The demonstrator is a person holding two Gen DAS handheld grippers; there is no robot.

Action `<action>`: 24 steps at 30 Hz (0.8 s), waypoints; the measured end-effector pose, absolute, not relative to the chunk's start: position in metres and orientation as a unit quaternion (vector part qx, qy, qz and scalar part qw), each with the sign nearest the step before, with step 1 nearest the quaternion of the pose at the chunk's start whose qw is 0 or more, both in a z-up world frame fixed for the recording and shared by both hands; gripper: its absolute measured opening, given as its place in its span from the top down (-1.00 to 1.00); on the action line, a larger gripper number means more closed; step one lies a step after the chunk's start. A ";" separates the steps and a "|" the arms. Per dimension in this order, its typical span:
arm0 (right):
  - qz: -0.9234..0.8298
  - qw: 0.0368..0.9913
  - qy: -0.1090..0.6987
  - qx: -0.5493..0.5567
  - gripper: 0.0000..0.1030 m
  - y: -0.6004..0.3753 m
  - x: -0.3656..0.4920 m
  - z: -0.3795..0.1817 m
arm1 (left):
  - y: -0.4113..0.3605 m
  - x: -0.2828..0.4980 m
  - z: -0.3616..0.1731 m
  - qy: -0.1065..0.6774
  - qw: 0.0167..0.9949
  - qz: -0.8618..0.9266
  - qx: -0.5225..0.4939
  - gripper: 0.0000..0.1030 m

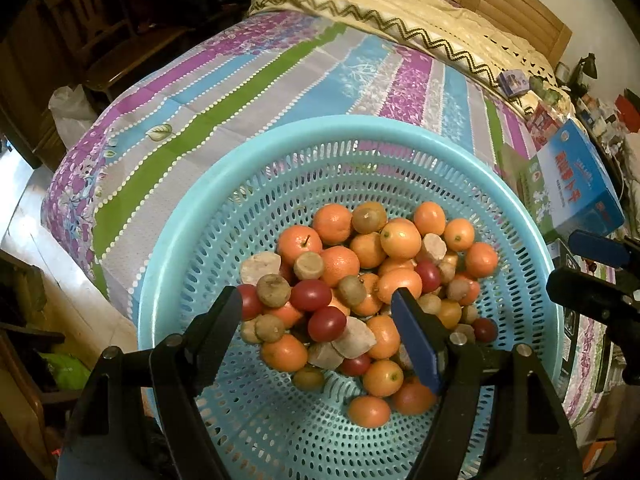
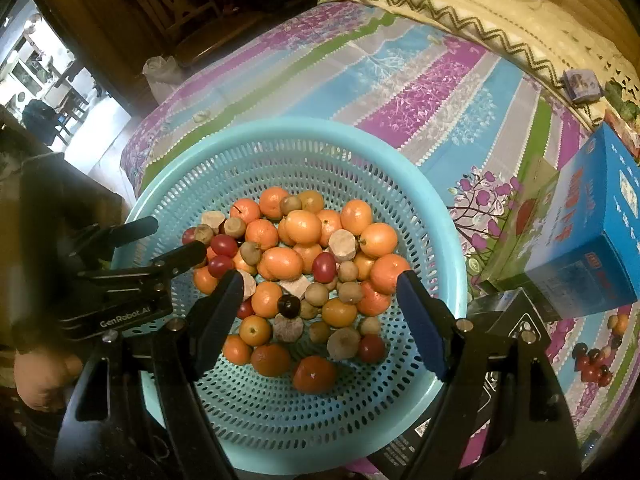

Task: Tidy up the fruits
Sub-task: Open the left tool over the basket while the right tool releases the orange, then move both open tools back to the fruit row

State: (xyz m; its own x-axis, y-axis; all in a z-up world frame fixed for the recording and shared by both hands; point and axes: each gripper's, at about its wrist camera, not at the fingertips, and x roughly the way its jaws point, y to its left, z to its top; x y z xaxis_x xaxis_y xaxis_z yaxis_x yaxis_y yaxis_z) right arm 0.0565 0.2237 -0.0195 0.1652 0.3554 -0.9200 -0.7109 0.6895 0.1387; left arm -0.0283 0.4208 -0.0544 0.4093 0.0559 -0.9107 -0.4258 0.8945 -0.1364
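Left wrist view: the left gripper (image 1: 316,320) hangs over the fruits (image 1: 360,280) heaped at frame centre in the blue basket (image 1: 180,240), fingers spread wide, empty; the right gripper (image 2: 320,296) poses likewise, jaws apart, with a hand (image 2: 40,372) at lower left.

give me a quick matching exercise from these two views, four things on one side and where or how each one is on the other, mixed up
Things:
1. oranges
2. blue box
3. left hand-held gripper
4. cream blanket

Places or states:
A. at the far end of the bed
B. piled in the turquoise basket
C. open above the fruit
D. on the striped bedsheet, to the right of the basket

Pairs: 1-B, 2-D, 3-C, 4-A
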 end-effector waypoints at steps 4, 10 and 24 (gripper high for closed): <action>0.357 0.746 0.538 -0.164 -0.54 0.223 0.057 -0.020 | 0.418 -0.026 -0.055 0.524 0.820 0.146 -0.176 -0.52; 0.358 0.746 0.538 -0.160 -0.54 0.218 0.061 -0.019 | 0.416 -0.023 -0.053 0.523 0.822 0.145 -0.174 -0.52; 0.320 0.794 0.496 -0.145 -0.54 0.176 0.065 0.007 | 0.395 -0.020 -0.026 0.494 0.840 0.145 -0.171 -0.52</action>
